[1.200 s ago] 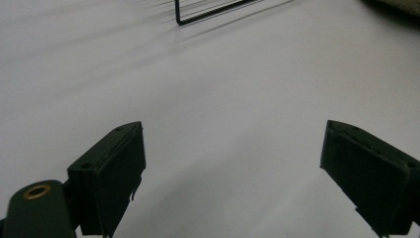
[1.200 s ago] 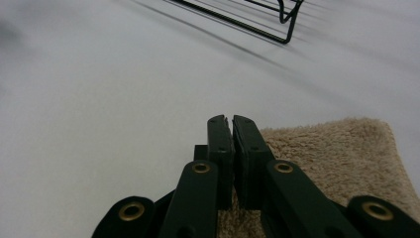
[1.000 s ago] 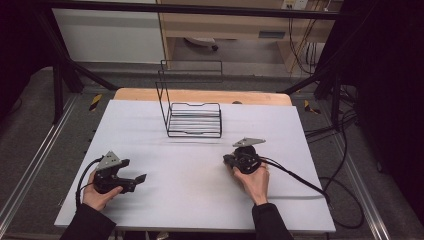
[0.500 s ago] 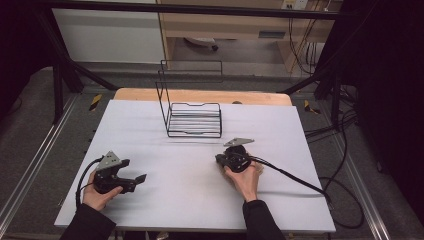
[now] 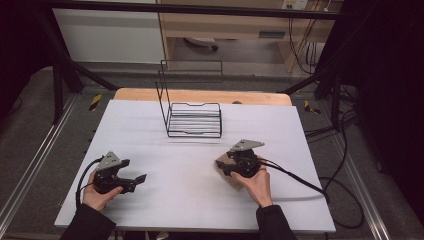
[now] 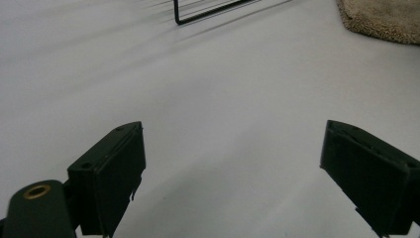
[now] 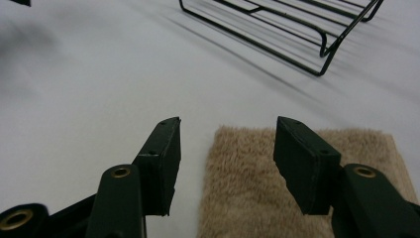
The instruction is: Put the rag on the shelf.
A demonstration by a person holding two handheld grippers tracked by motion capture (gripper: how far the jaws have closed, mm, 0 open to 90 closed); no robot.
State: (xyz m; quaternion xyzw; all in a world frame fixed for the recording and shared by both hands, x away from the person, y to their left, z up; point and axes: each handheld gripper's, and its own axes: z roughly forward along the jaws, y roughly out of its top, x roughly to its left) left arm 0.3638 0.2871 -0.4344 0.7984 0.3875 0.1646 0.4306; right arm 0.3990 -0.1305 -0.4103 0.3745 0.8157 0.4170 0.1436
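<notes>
The white table [image 5: 190, 200] carries a black wire rack [image 5: 194, 117] at its far middle, well clear of the tan towel [image 7: 257, 188]. The towel lies flat under the right gripper [image 7: 225, 158], its long axis running toward the rack. That gripper's jaws have just been opening, with the towel's edge below the gap, unpinched. The left gripper [image 6: 233, 173] has its jaws wide apart.

right gripper [image 7: 225, 148] half open (opening), left gripper [image 6: 233, 163] wide

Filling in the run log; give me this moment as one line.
right tongs: just opening over towel, not gripping | left tongs: open, nothing between | rack: empty
</notes>
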